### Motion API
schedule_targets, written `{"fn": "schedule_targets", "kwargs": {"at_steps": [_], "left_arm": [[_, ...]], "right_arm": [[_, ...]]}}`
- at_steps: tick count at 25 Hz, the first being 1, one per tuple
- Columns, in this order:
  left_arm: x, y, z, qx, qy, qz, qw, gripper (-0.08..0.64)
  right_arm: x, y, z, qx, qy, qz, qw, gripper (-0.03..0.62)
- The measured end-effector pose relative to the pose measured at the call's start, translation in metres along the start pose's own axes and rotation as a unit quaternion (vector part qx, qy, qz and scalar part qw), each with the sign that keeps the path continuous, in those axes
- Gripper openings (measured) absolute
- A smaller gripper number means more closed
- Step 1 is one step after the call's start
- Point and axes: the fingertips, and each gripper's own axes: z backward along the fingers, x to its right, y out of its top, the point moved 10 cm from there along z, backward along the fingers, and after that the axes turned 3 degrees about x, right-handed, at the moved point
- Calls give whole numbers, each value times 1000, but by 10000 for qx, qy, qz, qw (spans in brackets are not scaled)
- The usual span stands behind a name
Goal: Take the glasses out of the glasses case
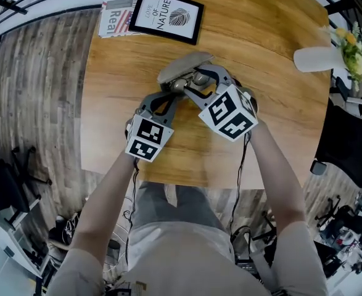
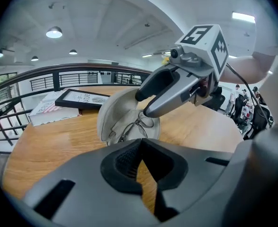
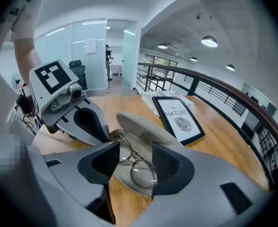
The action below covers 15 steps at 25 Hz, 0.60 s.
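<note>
The glasses case (image 3: 145, 126) lies open on the tabletop (image 1: 261, 54), with the glasses (image 3: 143, 173) resting in its lower half. The right gripper (image 3: 135, 156) hangs over them, its jaws spread to either side of one lens and the pads not yet pressing. The left gripper (image 2: 139, 143) sits near the case's end, jaws pressed together on nothing. Since nothing holds the case, a pull on the frame may drag or tip it. Pinching the lens instead of the rim could smear it, or let the thin wire slip and bend.
</note>
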Motion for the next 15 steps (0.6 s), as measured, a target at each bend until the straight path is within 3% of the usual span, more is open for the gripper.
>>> {"fn": "schedule_targets", "kwargs": {"at_steps": [3, 6, 10, 15], "left_arm": [[1, -7, -2, -4, -1, 76, 10000, 17], [1, -8, -1, 53, -77, 40, 9999, 16], [-1, -9, -1, 102, -135, -27, 9999, 15], [-3, -10, -1, 159, -174, -28, 9997, 15]], "right_arm": [[0, 6, -9, -445, 772, 748, 9932, 170], [0, 7, -18, -973, 1505, 1351, 9745, 156], [7, 7, -31, -1467, 1667, 2128, 9515, 135], [13, 9, -46, -1881, 2091, 2402, 9291, 132]]}}
